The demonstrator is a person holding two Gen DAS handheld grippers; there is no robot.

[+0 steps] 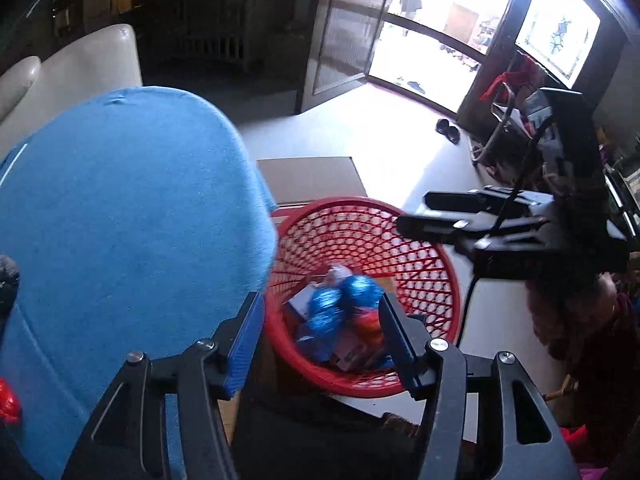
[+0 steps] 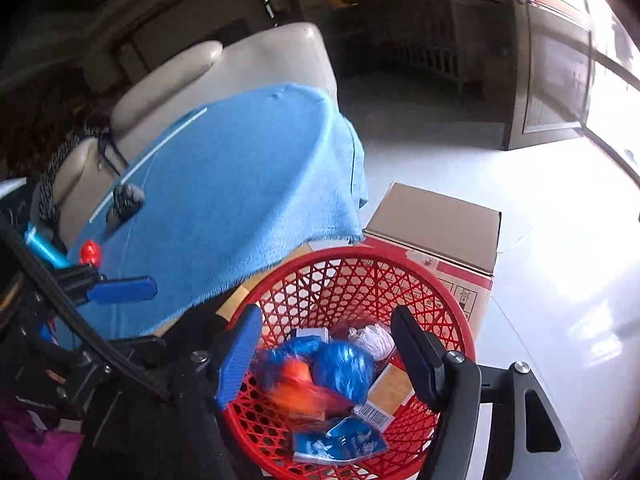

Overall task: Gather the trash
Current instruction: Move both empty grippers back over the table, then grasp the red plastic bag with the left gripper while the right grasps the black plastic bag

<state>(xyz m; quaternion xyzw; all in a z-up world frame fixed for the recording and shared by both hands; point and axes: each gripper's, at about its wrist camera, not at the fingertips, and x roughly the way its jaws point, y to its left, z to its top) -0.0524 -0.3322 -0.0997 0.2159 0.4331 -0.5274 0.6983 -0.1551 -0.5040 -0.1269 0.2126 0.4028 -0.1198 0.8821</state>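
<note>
Both claws gape empty over the red basket (image 2: 360, 280) — right claw (image 2: 328, 356) and left claw (image 1: 320, 336) — with the blue-and-orange wrapper (image 2: 320, 376) lying among the trash inside. Farther back, a red scrap (image 2: 90, 252) remains on the blue-clothed worktop (image 2: 224, 200) — a claw reaching there could, I judge, clip the rim and tip the basket

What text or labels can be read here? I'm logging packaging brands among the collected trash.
No wording is legible in either view.
Barcode label on a box in the red basket: bars show, digits too small to read.
Printed handling symbols on the cardboard box: too small to make out.
Blue-and-white packet in the basket: print blurred, unreadable.
</note>
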